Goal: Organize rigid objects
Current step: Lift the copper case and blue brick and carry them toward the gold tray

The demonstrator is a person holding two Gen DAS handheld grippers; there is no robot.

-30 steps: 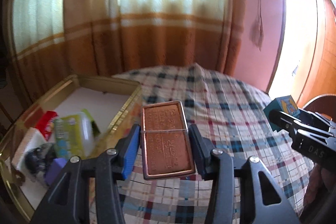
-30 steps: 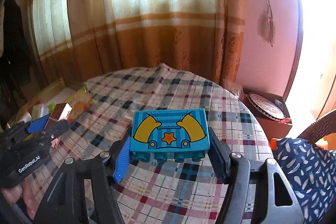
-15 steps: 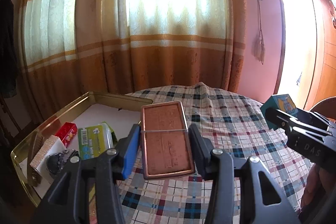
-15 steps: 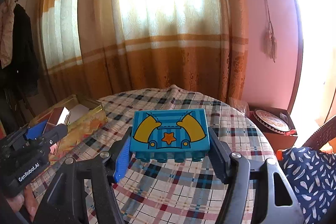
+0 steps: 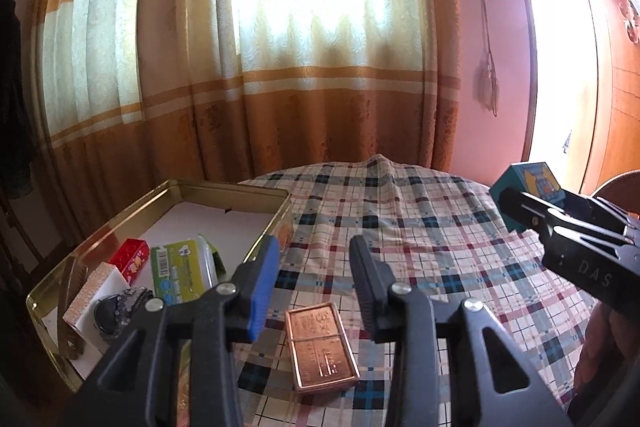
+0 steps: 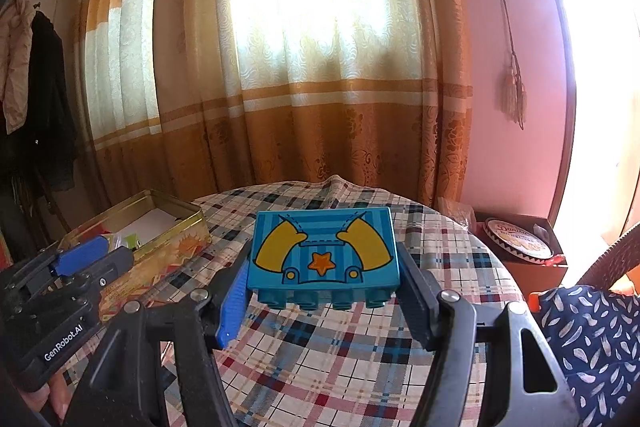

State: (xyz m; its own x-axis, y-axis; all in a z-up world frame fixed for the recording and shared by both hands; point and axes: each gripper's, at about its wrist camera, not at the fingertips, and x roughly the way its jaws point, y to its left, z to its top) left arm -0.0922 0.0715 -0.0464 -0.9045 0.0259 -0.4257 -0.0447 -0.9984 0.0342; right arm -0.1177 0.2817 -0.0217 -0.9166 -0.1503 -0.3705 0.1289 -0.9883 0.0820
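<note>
Two grippers work over a round table (image 5: 420, 227) with a checked cloth, and a gold tin (image 5: 192, 187) stands at its left side, already holding several small things. The right gripper (image 6: 324, 291) is clenched on a blue block (image 6: 324, 247), held up above the cloth, its fingers pressing on the two short ends. This block looks light, stiff and not fragile; its smooth sides may slip, so the grip on the flat ends seems good. The left gripper (image 5: 314, 283) has its jaws released and empty, hanging over a copper case (image 5: 322, 347) that lies flat on the cloth just beside the tin. The case looks like metal, hard, maybe a little heavy and slippery; I would take it by its long edges.
</note>
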